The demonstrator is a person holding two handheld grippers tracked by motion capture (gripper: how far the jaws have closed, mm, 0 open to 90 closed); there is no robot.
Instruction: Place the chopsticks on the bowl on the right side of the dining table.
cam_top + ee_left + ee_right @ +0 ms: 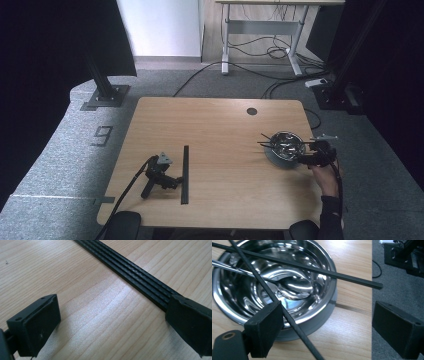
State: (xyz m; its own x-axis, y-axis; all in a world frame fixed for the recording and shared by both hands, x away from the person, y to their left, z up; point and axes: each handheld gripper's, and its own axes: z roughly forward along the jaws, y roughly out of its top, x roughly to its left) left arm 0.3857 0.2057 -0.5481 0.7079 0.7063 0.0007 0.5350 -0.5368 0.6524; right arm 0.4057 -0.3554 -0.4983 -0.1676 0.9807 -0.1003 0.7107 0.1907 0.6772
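Right gripper (324, 332): jaws apart, nothing clamped; one thin black chopstick (294, 322) crosses between them.
Bowl: shiny round steel bowl (329, 272), table's right edge.
Right gripper view: spoon (294, 287) inside the bowl.
Left gripper (110, 325): jaws apart on the table, beside long ridged black strip (130, 270).

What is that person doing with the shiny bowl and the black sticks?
A person holds the right hand-held gripper open beside a shiny metal bowl near the table's right edge. Two black chopsticks and a spoon rest in the bowl; one chopstick runs between the open jaws, not gripped. The left hand-held gripper lies open on the table next to a long black strip.
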